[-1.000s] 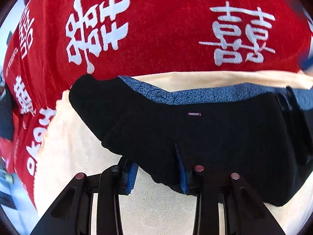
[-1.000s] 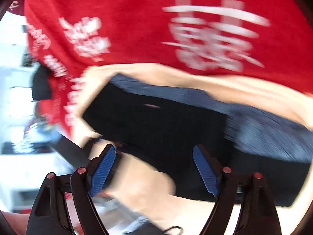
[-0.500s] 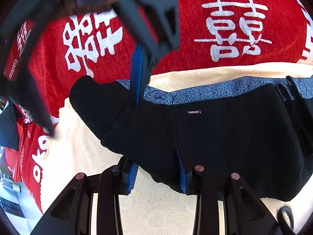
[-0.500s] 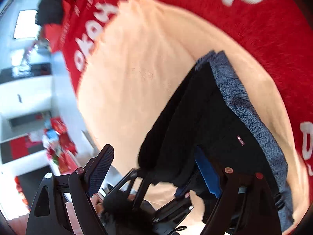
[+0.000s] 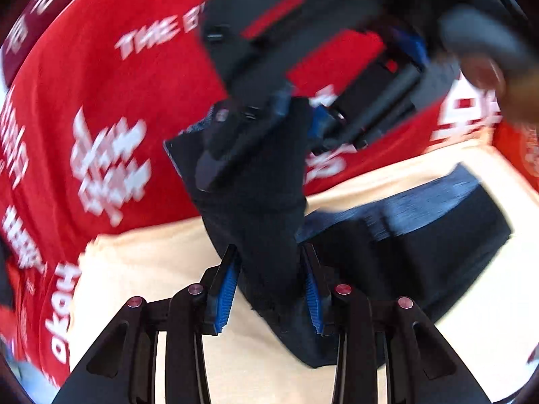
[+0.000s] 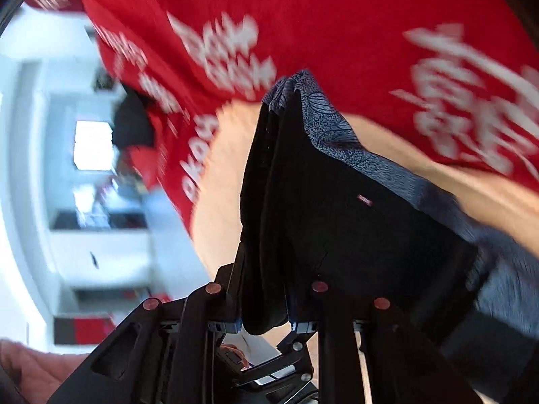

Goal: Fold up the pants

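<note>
Pinching black pants (image 5: 266, 208) off the cream cloth (image 5: 141, 269), left gripper (image 5: 269, 289) clamped on fabric, right gripper (image 6: 266, 306) jaws closing on a bunched fold, red printed cloth (image 6: 337, 17) behind

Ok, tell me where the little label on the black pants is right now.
In the right wrist view the small label sits right of centre on the black pants, just below their blue-grey patterned waistband, above the right tool.

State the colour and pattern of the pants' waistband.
Blue-grey leaf-like print on the black pants' waistband; clearest in the right wrist view.
</note>
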### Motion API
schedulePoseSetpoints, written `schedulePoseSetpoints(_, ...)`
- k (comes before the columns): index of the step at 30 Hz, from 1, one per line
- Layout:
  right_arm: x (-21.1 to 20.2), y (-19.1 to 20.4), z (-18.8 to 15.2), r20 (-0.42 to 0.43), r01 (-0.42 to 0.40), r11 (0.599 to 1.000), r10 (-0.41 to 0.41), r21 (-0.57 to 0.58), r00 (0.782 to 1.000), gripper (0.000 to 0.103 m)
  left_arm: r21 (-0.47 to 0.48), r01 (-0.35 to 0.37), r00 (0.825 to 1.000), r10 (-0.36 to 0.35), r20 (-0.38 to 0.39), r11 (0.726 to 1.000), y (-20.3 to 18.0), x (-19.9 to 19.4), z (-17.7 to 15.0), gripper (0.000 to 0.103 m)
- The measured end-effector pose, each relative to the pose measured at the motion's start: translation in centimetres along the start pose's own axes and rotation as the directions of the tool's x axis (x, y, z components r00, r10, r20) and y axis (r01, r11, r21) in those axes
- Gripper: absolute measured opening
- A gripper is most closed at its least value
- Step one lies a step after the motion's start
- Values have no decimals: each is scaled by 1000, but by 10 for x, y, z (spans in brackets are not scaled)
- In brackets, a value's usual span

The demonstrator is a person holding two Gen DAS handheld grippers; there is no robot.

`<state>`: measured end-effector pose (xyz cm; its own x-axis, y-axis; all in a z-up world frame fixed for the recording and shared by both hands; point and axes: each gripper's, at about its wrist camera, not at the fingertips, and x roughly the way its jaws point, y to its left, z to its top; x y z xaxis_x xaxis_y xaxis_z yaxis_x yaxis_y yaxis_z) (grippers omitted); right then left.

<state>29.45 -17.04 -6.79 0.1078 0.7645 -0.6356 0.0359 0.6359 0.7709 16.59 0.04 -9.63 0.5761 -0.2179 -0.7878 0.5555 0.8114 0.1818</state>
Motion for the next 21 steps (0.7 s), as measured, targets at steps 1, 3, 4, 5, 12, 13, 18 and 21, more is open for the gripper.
schedulePoseSetpoints(1, -25, -10, -15, 55, -21, 1000, 20, 19, 998, 21, 22, 24, 1000, -24, 10, 999, -14, -7, 9, 37)
schedulePoseSetpoints(3, -62, -27, -39, 136, -46, 998, 38, 51, 990, 21, 61, 65, 998, -67, 19, 996, -43, -16, 24, 37)
schedulePoseSetpoints(4, -77, -35, -49, 165, -51, 997, 40, 62, 985, 21, 79, 90, 996, -91, 17, 993, -60, -19, 31, 37)
schedulePoseSetpoints(5, -96, -49, -64, 201, -57, 995, 40, 78, 979, 21, 92, 115, 993, -117, 12, 989, -76, -20, 37, 37)
schedulePoseSetpoints(12, -170, -161, -155, 333, -75, 964, -15, 256, 943, 21, 224, 218, 976, -209, -64, 950, -205, -1, 34, 37)
schedulePoseSetpoints(13, -173, -184, -169, 343, -78, 953, -29, 294, 939, 21, 247, 219, 975, -206, -77, 944, -220, 6, 28, 37)
schedulePoseSetpoints(18, -150, -258, -202, 331, -107, 900, -44, 424, 942, 21, 347, 192, 974, -133, -186, 918, -274, 48, -4, 46)
schedulePoseSetpoints(21, -146, -273, -216, 348, -147, 884, -19, 444, 937, 21, 374, 190, 973, -124, -193, 908, -279, 49, -12, 62)
